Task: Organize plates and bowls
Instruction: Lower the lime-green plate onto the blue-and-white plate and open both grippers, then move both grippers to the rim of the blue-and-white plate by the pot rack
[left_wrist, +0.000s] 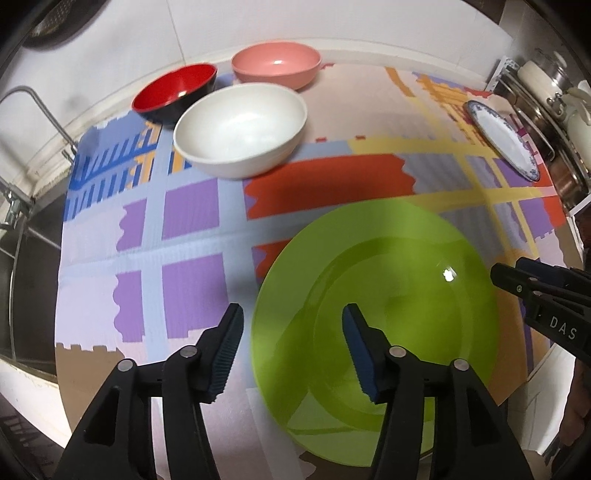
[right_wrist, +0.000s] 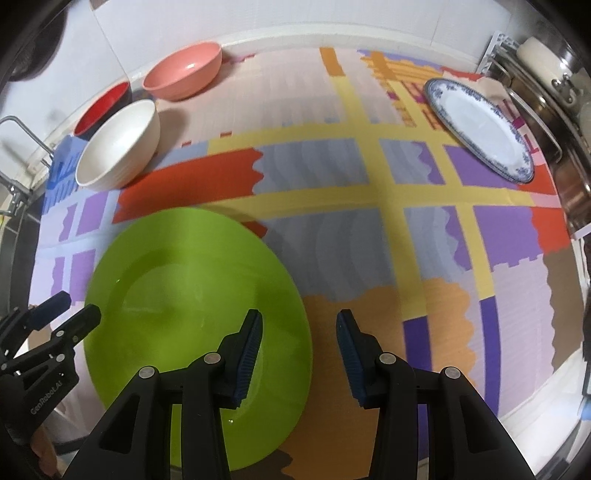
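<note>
Green plate lies flat, face up, round — no long axis — near mat's front edge. Your left gripper and right gripper — jaws wide, holding nothing, each straddling plate rim.

Round glossy plate: plain lime green
Largest bowl: cream white
Lacquered bowl: red inside, black outside
Matte bowl: salmon pink
Far flat plate: white, blue floral rim
Ribbed mat: purple, yellow, orange, red blocks
</note>
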